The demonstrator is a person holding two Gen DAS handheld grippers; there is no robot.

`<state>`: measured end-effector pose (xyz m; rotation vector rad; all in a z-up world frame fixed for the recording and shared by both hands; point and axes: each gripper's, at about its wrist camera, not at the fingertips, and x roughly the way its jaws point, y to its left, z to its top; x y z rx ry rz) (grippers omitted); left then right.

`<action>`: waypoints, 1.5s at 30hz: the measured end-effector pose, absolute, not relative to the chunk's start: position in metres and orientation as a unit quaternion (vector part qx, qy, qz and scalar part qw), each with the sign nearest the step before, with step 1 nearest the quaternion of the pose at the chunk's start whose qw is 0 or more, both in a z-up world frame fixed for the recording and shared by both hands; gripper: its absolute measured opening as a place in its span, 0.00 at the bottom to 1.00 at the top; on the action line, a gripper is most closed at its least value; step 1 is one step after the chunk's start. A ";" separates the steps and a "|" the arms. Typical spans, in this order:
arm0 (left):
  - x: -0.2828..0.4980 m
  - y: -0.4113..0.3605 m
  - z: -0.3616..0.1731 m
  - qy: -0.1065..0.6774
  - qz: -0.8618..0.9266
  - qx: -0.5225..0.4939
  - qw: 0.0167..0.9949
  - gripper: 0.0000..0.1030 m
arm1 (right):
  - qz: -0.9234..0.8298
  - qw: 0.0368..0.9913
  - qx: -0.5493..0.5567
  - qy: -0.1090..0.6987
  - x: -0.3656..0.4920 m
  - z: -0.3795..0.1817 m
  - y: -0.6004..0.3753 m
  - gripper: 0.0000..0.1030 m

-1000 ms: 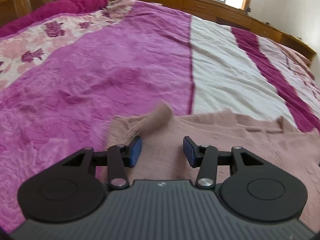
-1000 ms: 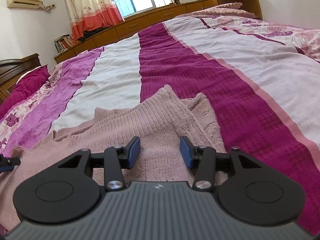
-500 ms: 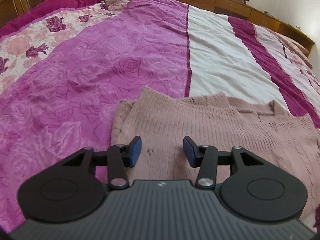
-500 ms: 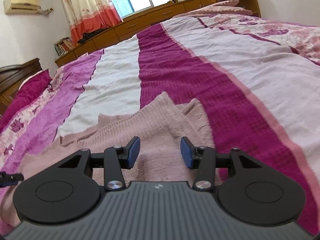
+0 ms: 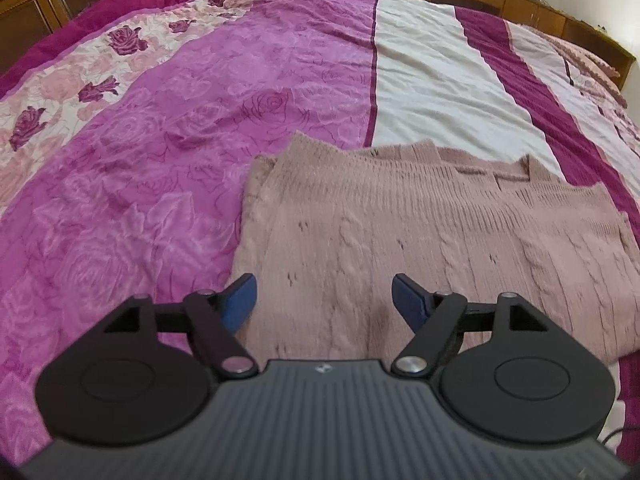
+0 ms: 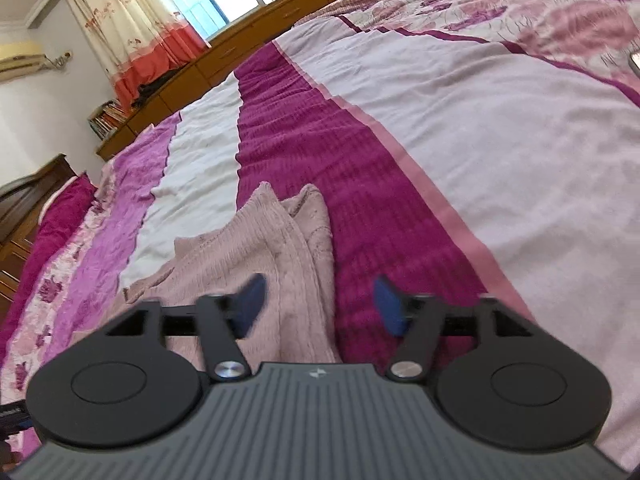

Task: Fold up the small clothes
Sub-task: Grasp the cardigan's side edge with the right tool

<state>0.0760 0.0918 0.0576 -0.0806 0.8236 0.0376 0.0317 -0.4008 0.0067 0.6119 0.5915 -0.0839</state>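
Both tongs gape, gripping nothing. The left tongs (image 5: 324, 300) hang over the pink sweater (image 5: 420, 240), centre frame. The right tongs (image 6: 318, 306) straddle its edge on the bed (image 6: 460, 140).

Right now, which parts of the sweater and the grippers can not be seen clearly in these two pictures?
- Sweater, left wrist view: its near edge is hidden behind the left gripper body.
- Sweater, right wrist view: its left part is covered by the right gripper body.
- Right gripper fingers: blurred, though the jaws stand apart.
- Small bright object on the bedspread: cut off by the right edge.
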 end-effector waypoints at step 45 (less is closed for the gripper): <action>0.031 0.088 0.046 0.466 0.061 -0.042 0.882 0.73 | 0.083 0.847 0.398 0.342 0.055 -0.033 -0.408 0.51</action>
